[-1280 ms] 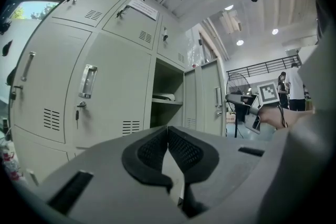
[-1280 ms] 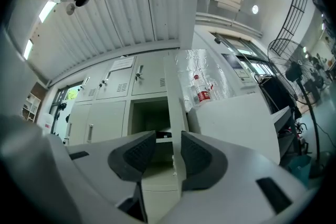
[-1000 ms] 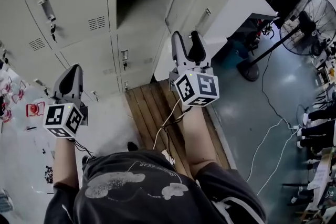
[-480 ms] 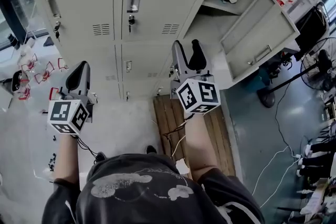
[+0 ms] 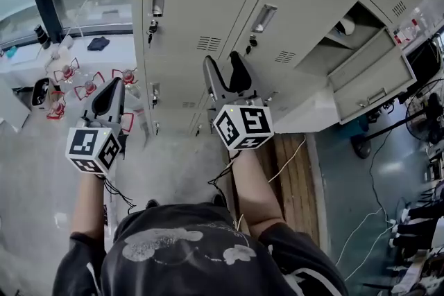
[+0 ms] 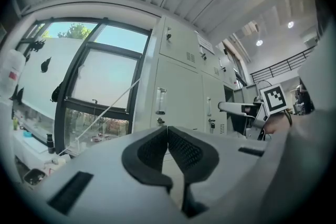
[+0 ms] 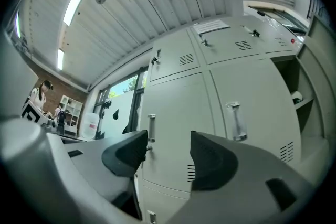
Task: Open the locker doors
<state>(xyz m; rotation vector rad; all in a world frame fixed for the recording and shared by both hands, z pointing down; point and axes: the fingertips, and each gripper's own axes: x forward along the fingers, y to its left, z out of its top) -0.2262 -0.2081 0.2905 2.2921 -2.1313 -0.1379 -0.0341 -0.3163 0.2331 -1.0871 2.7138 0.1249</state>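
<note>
Jaws of the right gripper [image 7: 168, 157] are held wide apart with nothing between them. Those of the left gripper [image 6: 168, 131] are pressed together at the tips, empty, and it is carried off to the left.

Two closed locker doors [image 7: 178, 113] are framed just ahead of the right gripper, which is probably on approach to the next door. The upright handle [image 7: 234, 120] would best be met squarely and its bar pinched across the narrow width. The pull should then follow the hinge arc, since polished metal may slip.

The doors are flat, pale grey painted sheet steel with louvred vents [image 5: 208, 44]. The pads are black and finely ribbed.

Further right an opened door [image 5: 368, 76] stands ajar. A slatted wooden pallet [image 5: 295, 170] lies on the floor.
</note>
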